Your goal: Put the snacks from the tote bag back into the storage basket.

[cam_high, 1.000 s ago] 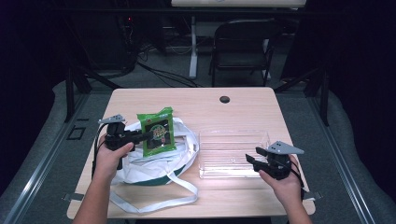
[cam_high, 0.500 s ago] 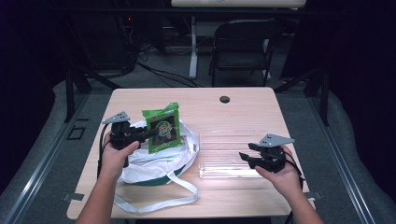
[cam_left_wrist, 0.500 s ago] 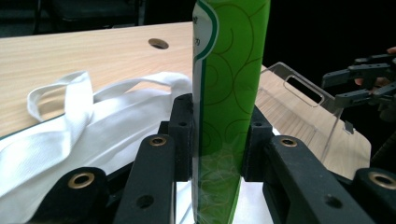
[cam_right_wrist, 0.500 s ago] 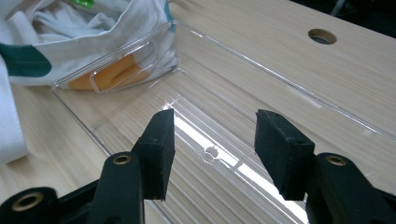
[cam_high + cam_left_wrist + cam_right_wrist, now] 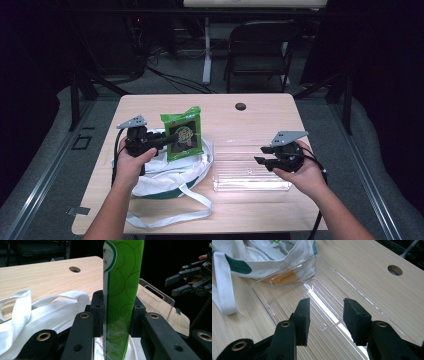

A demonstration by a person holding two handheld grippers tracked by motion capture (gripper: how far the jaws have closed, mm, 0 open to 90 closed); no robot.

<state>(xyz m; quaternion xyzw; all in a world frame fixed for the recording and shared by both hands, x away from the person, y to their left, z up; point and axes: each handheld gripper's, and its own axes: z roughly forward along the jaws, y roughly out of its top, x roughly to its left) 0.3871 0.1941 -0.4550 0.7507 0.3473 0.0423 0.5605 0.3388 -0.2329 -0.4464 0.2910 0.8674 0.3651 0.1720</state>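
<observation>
My left gripper (image 5: pixel 172 140) is shut on a green snack packet (image 5: pixel 182 132), holding it upright above a white tote bag (image 5: pixel 160 175) with green trim. In the left gripper view both pads press the packet (image 5: pixel 122 277) edge-on, the bag (image 5: pixel 50 307) lies below, and my right gripper (image 5: pixel 172 286) hangs farther off. My right gripper (image 5: pixel 260 154) hovers over the right end of a clear plastic tray (image 5: pixel 250 172). Its jaws (image 5: pixel 325 315) have just been closing, stand apart and hold nothing, with the tray (image 5: pixel 319 290) beneath them.
The bag (image 5: pixel 262 255) lies against the tray's left end, and something orange (image 5: pixel 284 277) shows through the plastic there. A cable hole (image 5: pixel 240 106) sits at the table's far edge. A folding chair (image 5: pixel 260 50) stands behind the table. Bare wood lies right of the tray.
The left gripper has lifted the green packet higher and slightly right over the bag. The right gripper has risen off the tray's right end, and its jaws have narrowed.
</observation>
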